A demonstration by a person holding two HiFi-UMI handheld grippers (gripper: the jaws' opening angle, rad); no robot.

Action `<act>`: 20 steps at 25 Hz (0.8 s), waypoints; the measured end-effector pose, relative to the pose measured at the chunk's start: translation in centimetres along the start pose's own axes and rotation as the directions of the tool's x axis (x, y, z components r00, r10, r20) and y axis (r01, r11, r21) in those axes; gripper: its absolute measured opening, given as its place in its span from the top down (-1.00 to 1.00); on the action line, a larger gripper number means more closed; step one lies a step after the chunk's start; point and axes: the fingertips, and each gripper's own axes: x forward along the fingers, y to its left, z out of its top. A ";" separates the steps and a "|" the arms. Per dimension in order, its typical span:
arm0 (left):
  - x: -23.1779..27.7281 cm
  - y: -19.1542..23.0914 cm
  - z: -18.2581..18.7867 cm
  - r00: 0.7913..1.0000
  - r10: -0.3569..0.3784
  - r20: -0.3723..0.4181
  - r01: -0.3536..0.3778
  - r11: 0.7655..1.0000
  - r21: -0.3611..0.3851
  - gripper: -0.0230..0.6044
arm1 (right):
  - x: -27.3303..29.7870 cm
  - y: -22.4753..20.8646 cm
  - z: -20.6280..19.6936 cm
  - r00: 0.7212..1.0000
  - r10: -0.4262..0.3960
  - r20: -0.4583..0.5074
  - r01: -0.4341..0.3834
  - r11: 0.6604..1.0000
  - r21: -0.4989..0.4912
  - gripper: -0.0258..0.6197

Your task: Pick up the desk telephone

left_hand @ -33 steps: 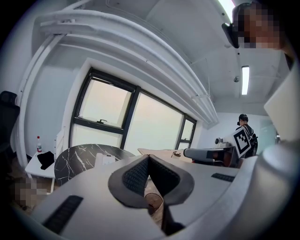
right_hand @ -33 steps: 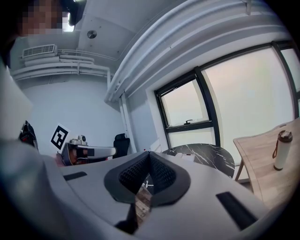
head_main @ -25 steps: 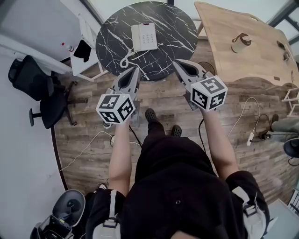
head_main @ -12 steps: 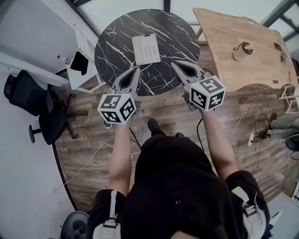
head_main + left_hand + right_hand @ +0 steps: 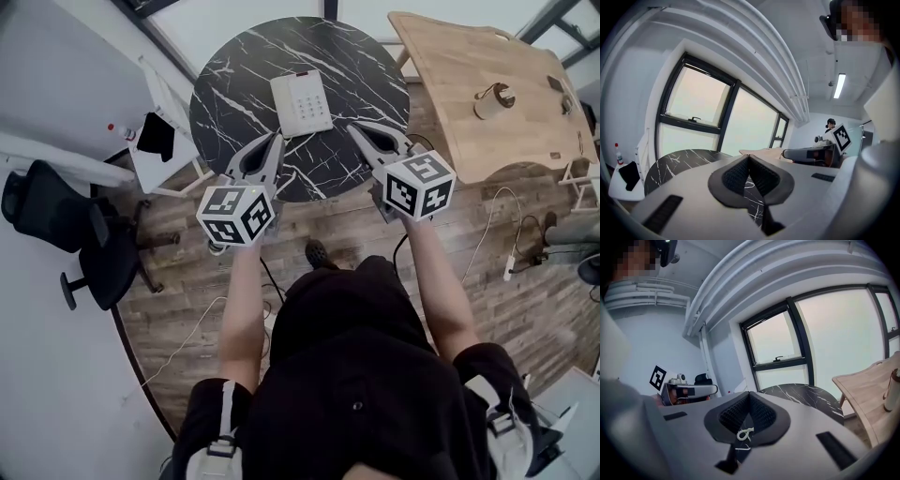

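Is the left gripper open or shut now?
Shut. In the left gripper view, the black ribbed pads of the left gripper meet at their tips, nothing held between them.

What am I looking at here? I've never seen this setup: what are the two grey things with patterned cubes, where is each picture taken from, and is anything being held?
There is no robot here. A person holds a hand tool with two jaws in each hand: the left gripper and the right gripper. The patterned cubes are part of those tools. The top-down picture comes from a camera on the person's head. The other two come from cameras riding on each tool, looking along its jaws. On the round black table lies a white telephone, untouched. A wooden table stands beside it. Both pairs of jaws are shut with nothing between them.
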 end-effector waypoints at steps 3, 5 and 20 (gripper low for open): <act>0.2 1.1 -0.5 1.000 -0.014 -0.015 0.014 1.000 -0.009 0.88 | 0.9 0.3 -0.6 1.000 -0.014 -0.010 0.014 1.000 0.009 0.83; 0.3 1.6 -0.8 1.000 -0.022 -0.022 0.021 1.000 -0.020 0.88 | 1.3 0.4 -1.0 1.000 -0.022 -0.019 0.022 1.000 0.016 0.83; 3.2 5.3 -2.5 0.995 -0.005 -0.097 0.002 0.999 -0.034 0.87 | 5.0 -2.0 -2.4 0.997 -0.039 -0.063 0.043 0.997 0.064 0.83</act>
